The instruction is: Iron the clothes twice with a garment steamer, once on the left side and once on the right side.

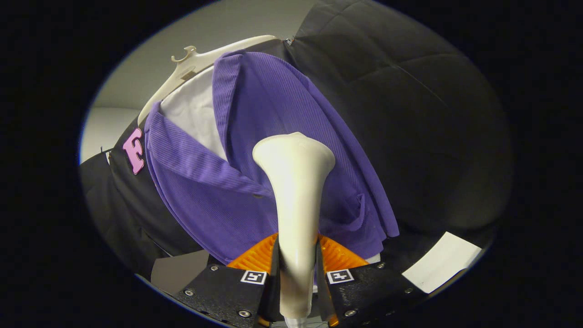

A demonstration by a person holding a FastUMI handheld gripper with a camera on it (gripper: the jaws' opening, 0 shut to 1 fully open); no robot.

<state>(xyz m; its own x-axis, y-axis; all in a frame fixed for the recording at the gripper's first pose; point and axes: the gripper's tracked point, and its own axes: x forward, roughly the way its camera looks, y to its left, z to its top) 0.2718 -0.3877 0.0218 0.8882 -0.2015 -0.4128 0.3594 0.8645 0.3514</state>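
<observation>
Clamped between both fingers of the tool is the cream plastic garment steamer, its slim handle pinched at the base and its flared head reaching forward over the cloth. Beyond it hangs the purple ribbed jacket, the biggest thing in play, draped on a cream plastic hanger against the black booth wall, with a white lining showing inside the open collar. Judged from these positions, a pass is in hand: the steamer's head sits over the middle of the jacket's front, near the lapel line and beside a small flap pocket; which side is being treated cannot be told. Next the head probably needs a steady run along one front panel, kept close to the fabric without snagging the lapel edge or pocket. A white paper sheet lies beyond the fingers, well apart from the jacket
</observation>
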